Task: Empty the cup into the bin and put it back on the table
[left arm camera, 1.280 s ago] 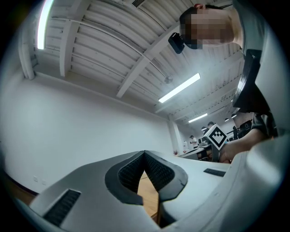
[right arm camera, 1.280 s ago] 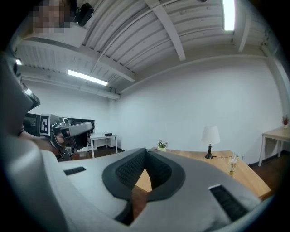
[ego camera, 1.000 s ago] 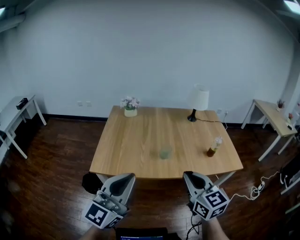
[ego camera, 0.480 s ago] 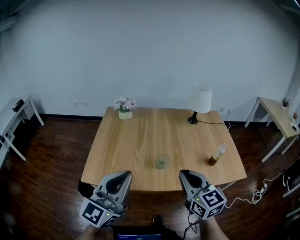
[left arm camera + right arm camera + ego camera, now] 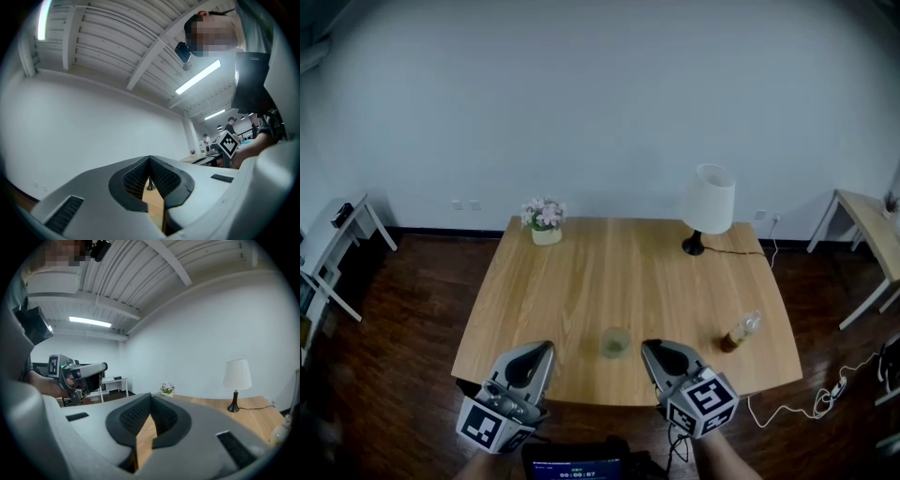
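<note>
A small clear greenish cup (image 5: 615, 342) stands on the wooden table (image 5: 581, 281), near the middle of its front edge. My left gripper (image 5: 543, 349) hovers at that edge just left of the cup, and my right gripper (image 5: 649, 347) just right of it; neither touches it. The jaws of both are shut with nothing between them, as the left gripper view (image 5: 149, 161) and the right gripper view (image 5: 150, 397) show. The cup is hidden behind the jaws in both gripper views.
A white lamp (image 5: 709, 201) and a flower pot (image 5: 544, 217) stand at the table's far edge, and a bottle (image 5: 739, 330) at its right front. Small side tables stand at the left wall (image 5: 337, 234) and the right wall (image 5: 867, 214). A cable (image 5: 811, 403) lies on the floor at right.
Both grippers and the head view have moved forward to the table's front edge. The cup now lies between the two grippers' tips. The jaws stayed shut.
</note>
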The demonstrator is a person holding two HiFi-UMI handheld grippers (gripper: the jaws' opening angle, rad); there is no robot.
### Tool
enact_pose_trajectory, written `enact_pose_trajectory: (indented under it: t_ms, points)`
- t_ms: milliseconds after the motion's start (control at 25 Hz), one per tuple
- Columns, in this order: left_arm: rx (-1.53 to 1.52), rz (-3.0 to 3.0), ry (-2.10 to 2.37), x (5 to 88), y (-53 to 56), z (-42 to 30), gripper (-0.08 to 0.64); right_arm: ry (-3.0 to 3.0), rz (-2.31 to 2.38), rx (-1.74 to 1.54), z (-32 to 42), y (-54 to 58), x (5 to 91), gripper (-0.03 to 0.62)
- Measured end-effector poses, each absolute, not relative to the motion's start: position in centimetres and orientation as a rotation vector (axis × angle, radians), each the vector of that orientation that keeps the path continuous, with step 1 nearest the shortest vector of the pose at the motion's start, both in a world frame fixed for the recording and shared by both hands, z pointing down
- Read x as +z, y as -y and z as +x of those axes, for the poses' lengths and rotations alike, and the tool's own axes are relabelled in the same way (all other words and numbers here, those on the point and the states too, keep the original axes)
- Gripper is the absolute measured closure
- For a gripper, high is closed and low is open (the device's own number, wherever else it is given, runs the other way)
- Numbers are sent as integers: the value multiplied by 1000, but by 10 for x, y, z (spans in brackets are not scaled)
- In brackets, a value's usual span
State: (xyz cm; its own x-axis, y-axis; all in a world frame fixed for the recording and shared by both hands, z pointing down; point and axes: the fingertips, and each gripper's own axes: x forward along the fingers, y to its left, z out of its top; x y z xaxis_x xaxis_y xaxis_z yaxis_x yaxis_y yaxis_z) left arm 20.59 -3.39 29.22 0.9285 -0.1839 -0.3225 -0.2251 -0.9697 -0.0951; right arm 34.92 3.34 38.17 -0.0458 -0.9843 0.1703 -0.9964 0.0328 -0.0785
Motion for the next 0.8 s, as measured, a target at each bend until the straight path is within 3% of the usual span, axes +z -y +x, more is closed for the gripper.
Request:
enact_pose_trajectory:
  t_ms: [800]
  points:
    - [438, -3021, -292, 309, 101, 258, 560, 2187, 2082, 363, 378, 48, 403, 591]
